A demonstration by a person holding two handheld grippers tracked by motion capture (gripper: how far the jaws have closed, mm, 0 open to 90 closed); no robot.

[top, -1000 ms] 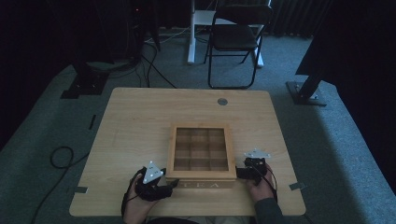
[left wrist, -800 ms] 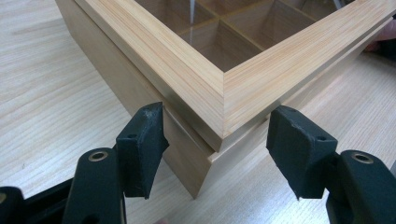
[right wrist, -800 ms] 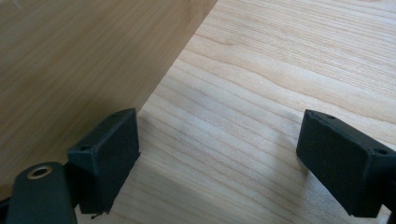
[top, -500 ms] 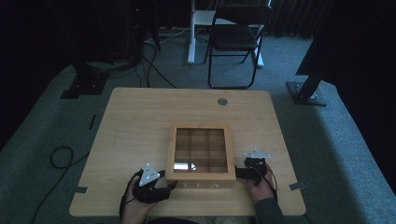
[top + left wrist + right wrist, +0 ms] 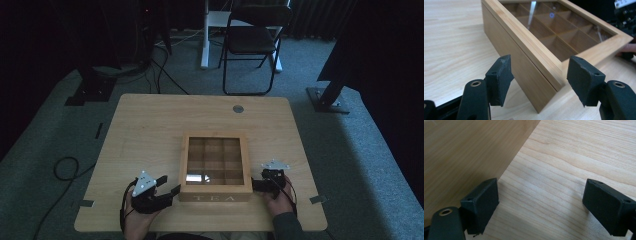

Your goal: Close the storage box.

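holding both my grippers open, i flank the wooden tea box (image 5: pixel 216 167) near the table's (image 5: pixel 150 130) front edge, left gripper (image 5: pixel 170 189) at its front-left corner, right gripper (image 5: pixel 256 184) against its right side.

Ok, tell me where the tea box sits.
In the high view the tea box lies on the table at its near edge, lid shut, between the left gripper and the right gripper.

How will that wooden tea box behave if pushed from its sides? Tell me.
The tea box looks rigid and flat-bottomed, so it would probably slide across the table rather than tip. Its clear windowed lid may be fragile. Empty compartments suggest it is fairly light.
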